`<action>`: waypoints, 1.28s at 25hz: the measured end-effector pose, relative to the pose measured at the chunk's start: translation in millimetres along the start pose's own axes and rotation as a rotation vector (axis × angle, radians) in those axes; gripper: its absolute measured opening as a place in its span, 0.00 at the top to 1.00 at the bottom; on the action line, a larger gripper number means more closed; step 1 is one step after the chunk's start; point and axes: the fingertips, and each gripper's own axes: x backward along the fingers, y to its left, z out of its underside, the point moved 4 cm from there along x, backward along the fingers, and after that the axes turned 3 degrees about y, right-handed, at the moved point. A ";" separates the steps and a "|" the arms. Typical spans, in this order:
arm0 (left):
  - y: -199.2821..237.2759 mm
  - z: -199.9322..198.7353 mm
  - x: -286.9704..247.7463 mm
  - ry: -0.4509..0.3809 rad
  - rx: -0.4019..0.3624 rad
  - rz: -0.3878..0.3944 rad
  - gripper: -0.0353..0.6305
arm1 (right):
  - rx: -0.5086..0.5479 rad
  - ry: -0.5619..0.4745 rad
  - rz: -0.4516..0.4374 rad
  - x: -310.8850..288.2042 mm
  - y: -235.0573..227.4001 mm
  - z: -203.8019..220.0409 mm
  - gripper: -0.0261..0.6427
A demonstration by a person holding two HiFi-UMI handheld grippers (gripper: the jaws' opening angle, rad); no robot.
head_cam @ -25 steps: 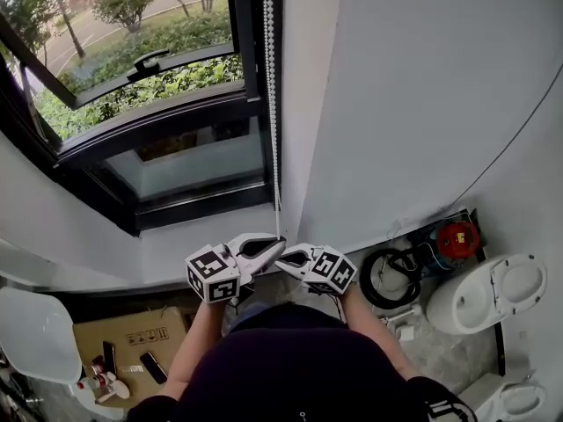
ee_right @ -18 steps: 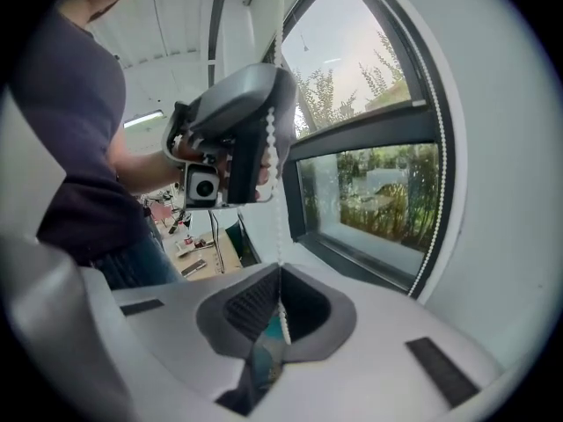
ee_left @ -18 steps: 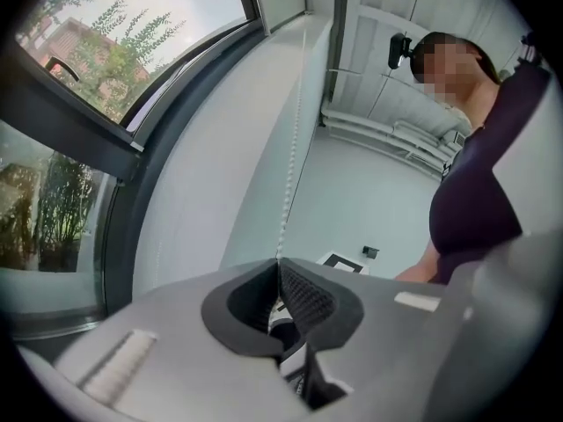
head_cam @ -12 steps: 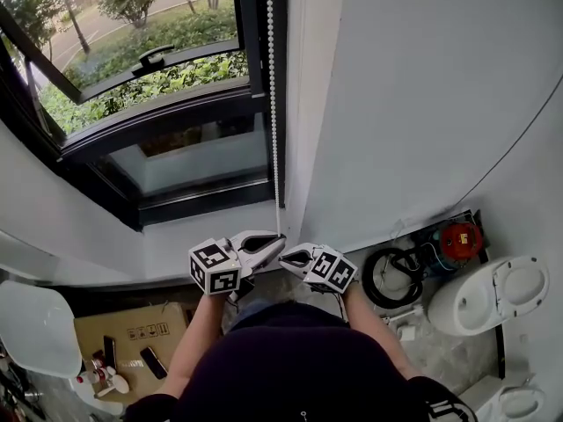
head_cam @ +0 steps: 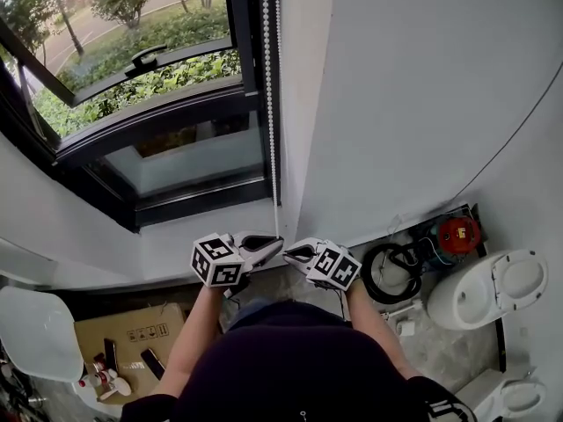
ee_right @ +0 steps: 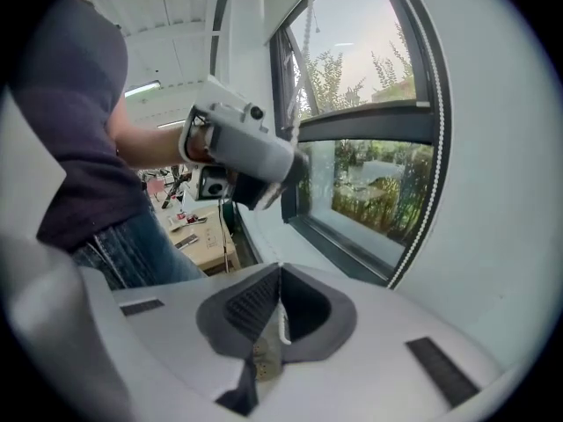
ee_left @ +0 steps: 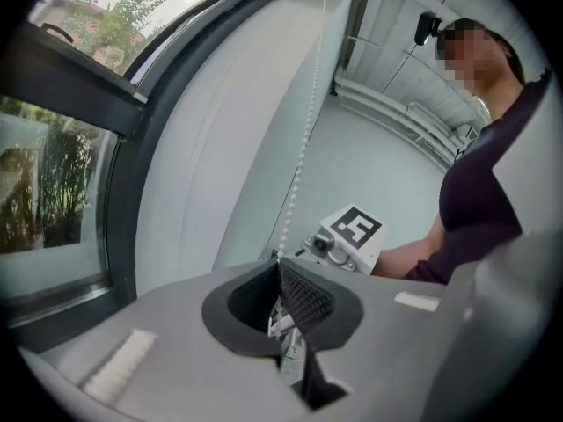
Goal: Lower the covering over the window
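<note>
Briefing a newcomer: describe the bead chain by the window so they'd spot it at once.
Find the black-framed window in the white wall. Down its right edge hangs the bead chain. Unlike the dark solid frame bars beside it, it is thin, white and beaded.

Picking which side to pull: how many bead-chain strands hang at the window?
2. One strand runs down to the left gripper; the other strand follows the window frame's right edge.

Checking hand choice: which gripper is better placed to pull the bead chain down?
Left, probably: the left gripper is shut on the bead chain, taut above it; the right gripper seems to pinch it lower.
</note>
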 end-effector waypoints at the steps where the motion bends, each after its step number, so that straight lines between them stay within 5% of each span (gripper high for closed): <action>1: 1.3 6.4 -1.0 -0.005 0.025 0.010 0.93 | 0.002 -0.001 0.004 2.7 -0.4 -1.0 0.94; 4: -1.0 12.0 -2.0 -0.063 0.078 0.040 0.93 | -0.005 -0.019 0.011 11.0 -1.7 -5.3 0.94; 11: -0.8 12.9 1.8 -0.061 0.032 0.021 0.93 | 0.029 -0.063 0.026 32.4 -4.1 -24.2 0.94; 15: 2.6 38.0 -0.7 0.064 -0.001 -0.008 0.93 | 0.033 -0.049 0.004 49.7 -5.0 -31.5 0.94; 17: 6.5 55.8 1.0 0.076 0.044 -0.018 0.93 | 0.039 -0.044 -0.013 58.4 -2.8 -38.3 0.94; 21: 6.7 61.8 5.6 0.028 0.097 -0.021 0.93 | 0.073 -0.048 -0.080 74.0 10.2 -52.7 0.78; 26: 14.0 58.6 5.2 0.046 0.077 -0.047 0.93 | 0.143 -0.271 -0.153 109.9 30.6 -103.5 0.78; 32: 3.9 60.7 2.4 0.026 0.061 -0.023 0.93 | 0.176 -0.440 0.055 127.9 10.0 -144.4 0.78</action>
